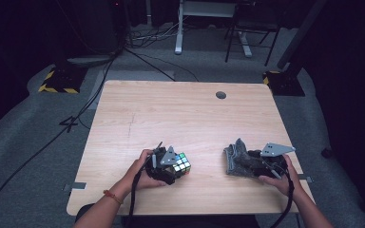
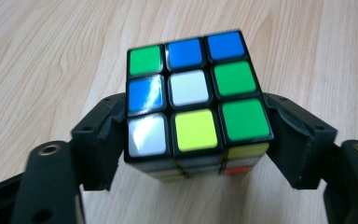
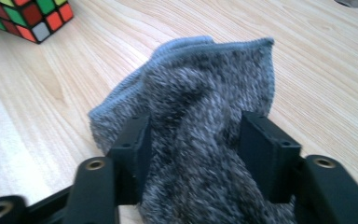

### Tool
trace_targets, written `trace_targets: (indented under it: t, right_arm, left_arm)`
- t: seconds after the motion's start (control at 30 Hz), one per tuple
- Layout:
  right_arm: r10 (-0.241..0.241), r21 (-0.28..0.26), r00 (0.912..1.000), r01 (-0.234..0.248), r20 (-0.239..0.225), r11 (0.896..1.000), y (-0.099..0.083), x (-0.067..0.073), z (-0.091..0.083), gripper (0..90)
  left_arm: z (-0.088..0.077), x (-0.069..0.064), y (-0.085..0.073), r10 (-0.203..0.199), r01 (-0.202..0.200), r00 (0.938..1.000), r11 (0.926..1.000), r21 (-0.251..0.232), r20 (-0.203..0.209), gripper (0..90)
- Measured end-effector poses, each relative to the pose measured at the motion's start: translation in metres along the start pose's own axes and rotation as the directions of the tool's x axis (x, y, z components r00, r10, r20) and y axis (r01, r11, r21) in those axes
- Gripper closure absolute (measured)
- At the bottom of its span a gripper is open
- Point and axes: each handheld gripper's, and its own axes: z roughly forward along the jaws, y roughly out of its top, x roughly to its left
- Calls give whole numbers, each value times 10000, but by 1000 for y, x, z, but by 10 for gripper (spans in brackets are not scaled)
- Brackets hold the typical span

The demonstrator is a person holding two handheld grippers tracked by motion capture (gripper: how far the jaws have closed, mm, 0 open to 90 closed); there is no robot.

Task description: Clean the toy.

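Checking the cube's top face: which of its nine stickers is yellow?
The near-row middle sticker of the cube, between a white one and a green one.

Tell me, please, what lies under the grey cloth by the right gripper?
The grey cloth lies crumpled on the wooden table, bare wood showing all round it. Its folds hide whatever might sit beneath; the right gripper straddles it.

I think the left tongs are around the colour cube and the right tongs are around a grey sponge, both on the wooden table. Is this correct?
Not quite. The thing between the right tongs is a grey fuzzy cloth, not a sponge; the right gripper view shows its stitched hem and folds. The rest holds: the left tongs are around the colour cube, and both lie on the wooden table.
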Motion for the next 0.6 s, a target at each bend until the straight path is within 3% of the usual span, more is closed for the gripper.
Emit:
trace_targets:
  t: [0.1,0.27,0.4,0.6]
  right_arm:
    - [-50,-206,10000,50,4,9998,3,1,-1,372]
    - [-111,-498,9998,118,147,9987,8,1,-6,365]
    - [68,-864,9993,-99,-365,9962,12,-1,-8,408]
    - [-135,-597,9994,116,-315,9981,15,-1,-3,411]
  left_arm:
    - [-4,0,-3,-113,113,9999,9999,55,19,232]
    - [-13,-2,-10,-423,424,9989,9991,-38,194,232]
    - [-18,-8,-14,-586,588,9975,9983,-39,382,265]
    - [-23,-25,-18,-509,496,9958,9986,192,767,290]
